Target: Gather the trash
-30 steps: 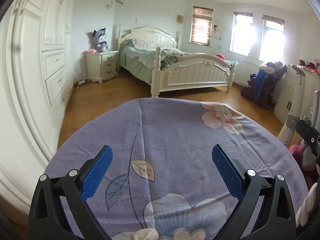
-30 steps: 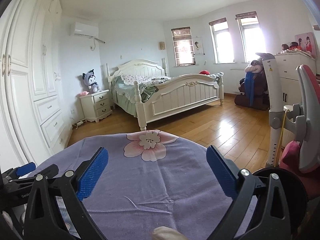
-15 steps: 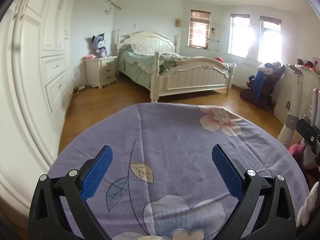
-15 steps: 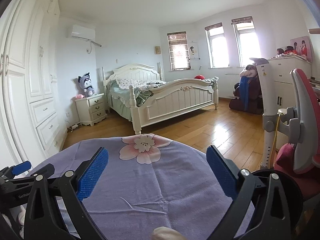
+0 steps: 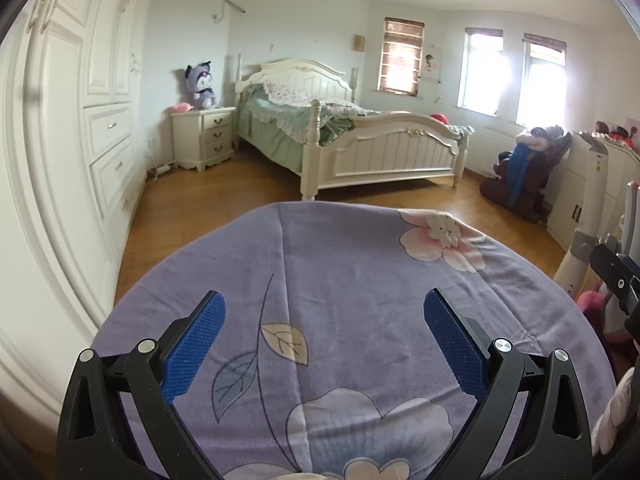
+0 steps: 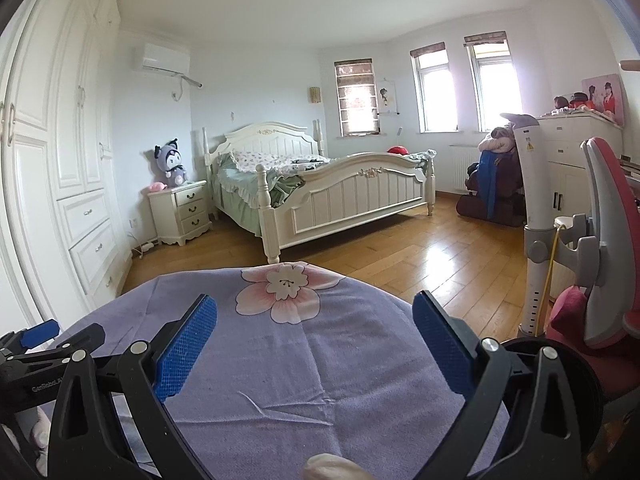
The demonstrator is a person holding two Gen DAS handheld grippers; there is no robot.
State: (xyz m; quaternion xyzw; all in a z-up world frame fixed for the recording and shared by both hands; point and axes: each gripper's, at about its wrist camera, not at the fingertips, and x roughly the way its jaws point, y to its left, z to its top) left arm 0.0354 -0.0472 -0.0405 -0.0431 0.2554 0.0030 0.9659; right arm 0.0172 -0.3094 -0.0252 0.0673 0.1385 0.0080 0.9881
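Note:
My left gripper [image 5: 324,312] is open and empty, held above a round table under a purple floral cloth [image 5: 352,280]. My right gripper [image 6: 314,320] is open and empty above the same cloth [image 6: 320,360]. The left gripper's blue tip also shows at the left edge of the right wrist view [image 6: 40,332]. A pale rounded thing [image 6: 332,468] pokes in at the bottom edge of the right wrist view; I cannot tell what it is. No trash shows on the cloth.
A white bed [image 5: 360,140] and a nightstand [image 5: 204,136] stand beyond the table on wooden floor. White wardrobes [image 5: 80,140] line the left wall. A red and grey chair [image 6: 600,260] and a white pole stand [image 6: 532,200] are close on the right.
Both views have tilted upward a little: the bed sits lower in the frames and more ceiling shows. Both grippers stay open.

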